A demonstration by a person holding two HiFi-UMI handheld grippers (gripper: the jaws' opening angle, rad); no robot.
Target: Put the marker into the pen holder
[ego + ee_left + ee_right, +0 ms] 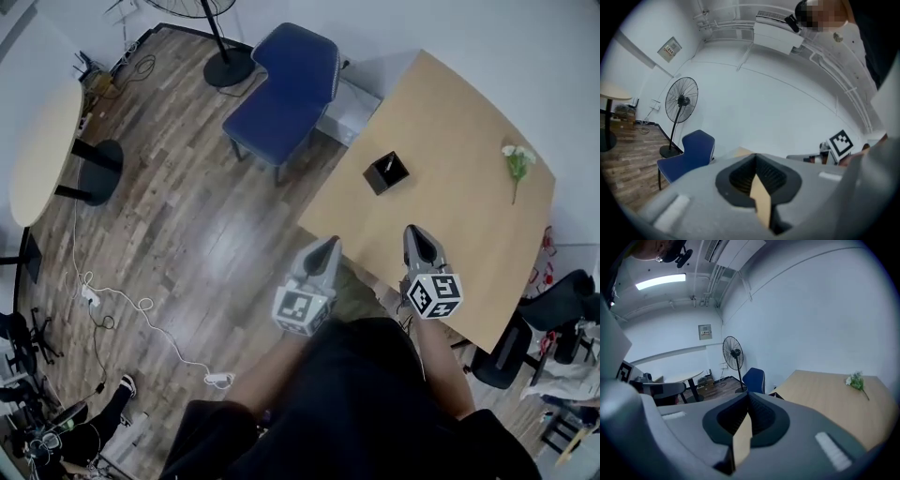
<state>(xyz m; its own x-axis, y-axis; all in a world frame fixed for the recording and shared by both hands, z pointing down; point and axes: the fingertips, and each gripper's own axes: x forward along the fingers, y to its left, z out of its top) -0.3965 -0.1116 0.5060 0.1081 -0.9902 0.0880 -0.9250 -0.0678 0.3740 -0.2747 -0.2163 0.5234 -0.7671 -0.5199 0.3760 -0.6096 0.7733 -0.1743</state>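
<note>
Fingers pressed together, empty, on left gripper (329, 243) and right gripper (414, 231); part one before nearing the upper-centre pen holder (386, 174).

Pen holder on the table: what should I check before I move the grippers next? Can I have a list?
1. The pen holder stands upright on the table: ok.
2. The marker is inside it: cannot tell; only a thin pale stick shows there.
3. The left gripper is empty, jaws together: ok.
4. The right gripper is empty, jaws together: ok.
5. The flower lies well apart from the pen holder: ok.
</note>
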